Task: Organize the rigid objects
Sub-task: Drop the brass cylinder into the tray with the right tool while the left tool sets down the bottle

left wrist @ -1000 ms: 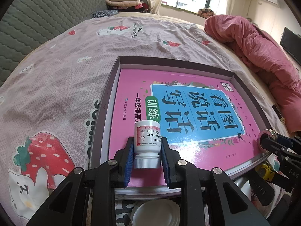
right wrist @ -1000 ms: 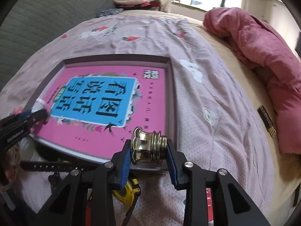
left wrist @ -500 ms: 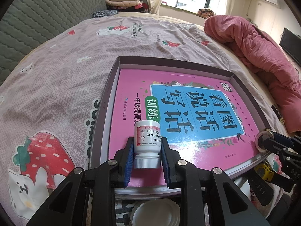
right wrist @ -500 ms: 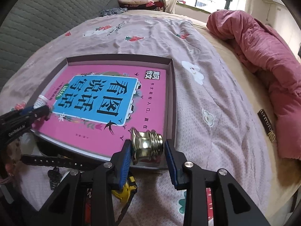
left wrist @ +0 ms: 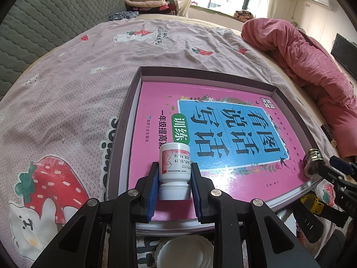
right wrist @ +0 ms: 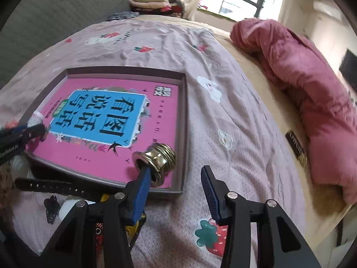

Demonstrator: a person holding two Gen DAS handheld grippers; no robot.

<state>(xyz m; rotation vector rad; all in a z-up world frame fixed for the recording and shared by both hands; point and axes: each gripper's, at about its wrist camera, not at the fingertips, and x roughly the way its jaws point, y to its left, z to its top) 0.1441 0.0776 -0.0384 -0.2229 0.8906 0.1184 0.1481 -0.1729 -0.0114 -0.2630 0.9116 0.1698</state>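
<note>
We count one white pill bottle (left wrist: 174, 170), clamped in our left gripper (left wrist: 174, 192) over the pink book (left wrist: 223, 138). One brass fitting (right wrist: 157, 159) lies on the book's near right corner; our right gripper (right wrist: 176, 193) gapes wide, its left pad touching it.

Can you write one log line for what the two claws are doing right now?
left claw: shut on white bottle | right claw: open | brass fitting: on pink book in tray

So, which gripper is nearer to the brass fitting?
Right. The right gripper, open, has one finger touching the brass fitting; the left gripper holds the white bottle across the tray.
</note>
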